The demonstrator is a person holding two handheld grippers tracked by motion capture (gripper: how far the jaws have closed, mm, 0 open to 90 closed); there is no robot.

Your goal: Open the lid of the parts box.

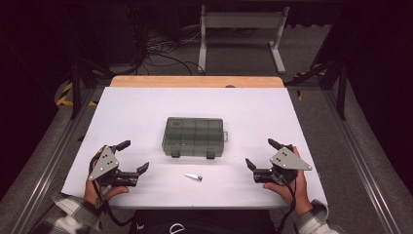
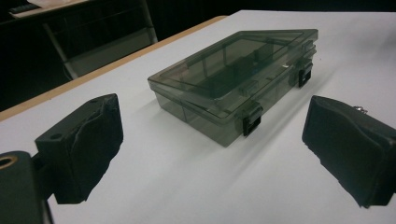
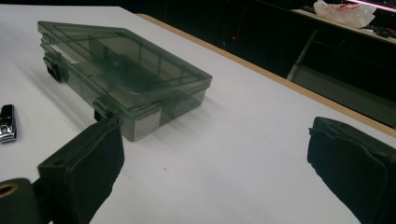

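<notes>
While both tongs gape — box [image 1: 194, 136] lies between, untouched.

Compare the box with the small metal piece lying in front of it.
The box is far larger than the metal piece. The box is smoky and see-through, with a shut lid and two dark latches; the metal piece is shiny and opaque. The box sits square to the table edge; the metal piece lies slanted. Both rest on the white table, untouched.
</notes>
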